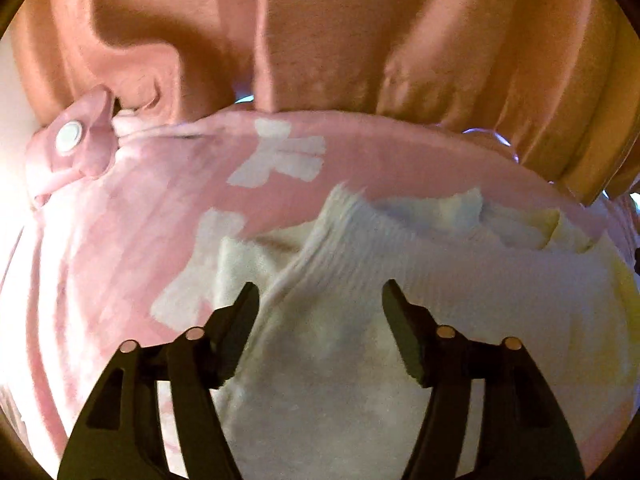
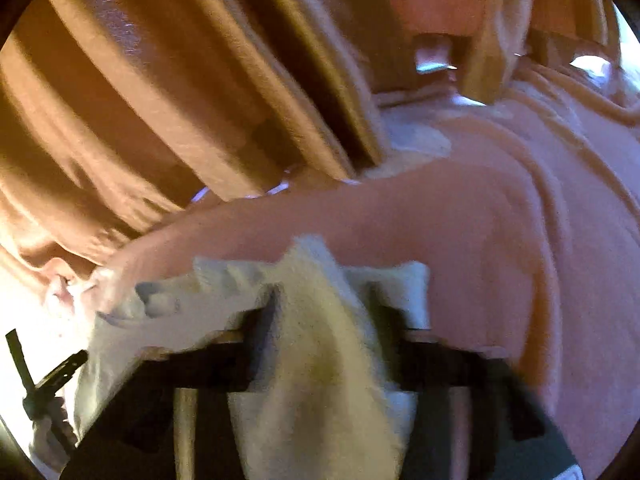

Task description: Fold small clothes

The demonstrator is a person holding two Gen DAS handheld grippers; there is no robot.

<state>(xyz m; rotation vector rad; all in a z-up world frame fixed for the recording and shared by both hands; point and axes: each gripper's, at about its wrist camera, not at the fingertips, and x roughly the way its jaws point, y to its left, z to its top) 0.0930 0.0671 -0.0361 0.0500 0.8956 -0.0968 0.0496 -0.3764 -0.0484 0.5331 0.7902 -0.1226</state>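
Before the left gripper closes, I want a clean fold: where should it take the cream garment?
Probably the ribbed cuff edge of the cream garment, from the near side. It lies just ahead of the open left gripper; the right gripper seems to pinch another part.

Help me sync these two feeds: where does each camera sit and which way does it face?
Left wrist: on the left gripper, looking down its open black fingers at a cream garment lying on pink cloth.
Right wrist: on the right gripper, facing the cream garment bunched between its fingers.
Shared: cream garment, pink cloth, orange curtain.
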